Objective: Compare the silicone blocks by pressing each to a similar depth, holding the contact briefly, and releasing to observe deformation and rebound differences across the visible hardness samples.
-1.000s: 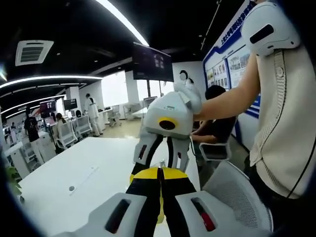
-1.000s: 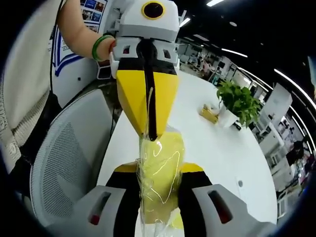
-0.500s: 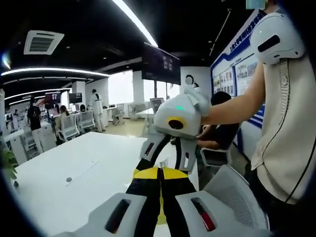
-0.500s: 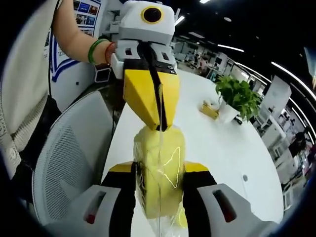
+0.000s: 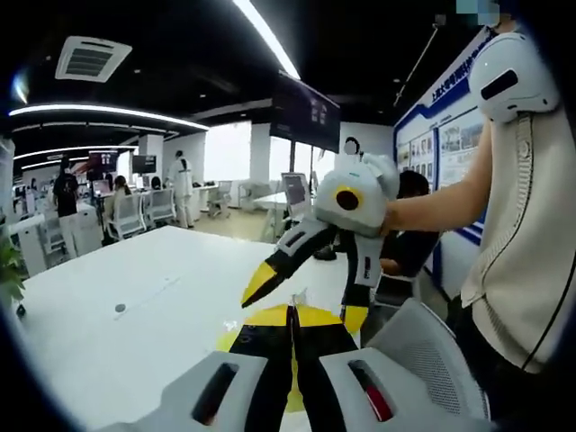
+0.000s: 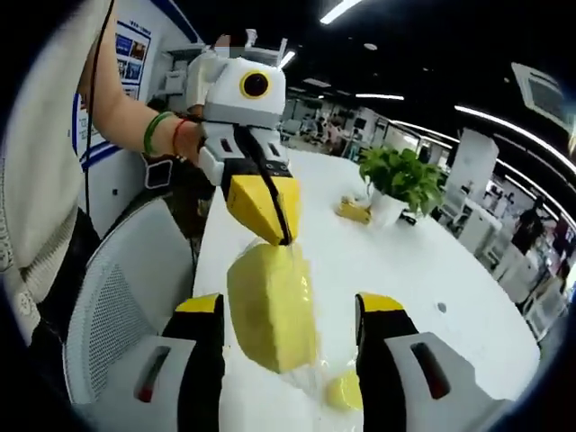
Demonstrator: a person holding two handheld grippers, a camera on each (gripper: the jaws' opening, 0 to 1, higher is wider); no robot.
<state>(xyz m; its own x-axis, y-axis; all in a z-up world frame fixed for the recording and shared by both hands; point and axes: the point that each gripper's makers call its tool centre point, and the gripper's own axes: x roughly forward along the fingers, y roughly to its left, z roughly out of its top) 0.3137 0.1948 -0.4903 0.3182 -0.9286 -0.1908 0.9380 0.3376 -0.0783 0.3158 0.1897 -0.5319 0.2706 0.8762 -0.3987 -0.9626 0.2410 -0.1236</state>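
Now, in the right gripper view, the right gripper [image 6: 292,324] is seen at the bottom of the frame with its jaws spread wide apart; a second ago they were clamped on the yellow silicone block [image 6: 272,306], so the squeeze has been released. The block, wrapped in clear film, is left hanging between the open jaws, touching neither as far as can be told, and is held from above by the left gripper [image 6: 274,229], whose yellow tips are closed on the wrap at the block's top edge, centre frame. A second small yellow piece [image 6: 342,392] is seen lower right on the white table [image 6: 396,270]; what it is cannot be told. Further back, a potted plant [image 6: 396,184] is seen upper right. In the left gripper view, own jaws are shut together at bottom centre, with yellow showing just beyond them, and the right gripper is seen mid-frame, splayed open. The release phase is judged done for this sample; rebound can be observed next, then the following sample pressed.
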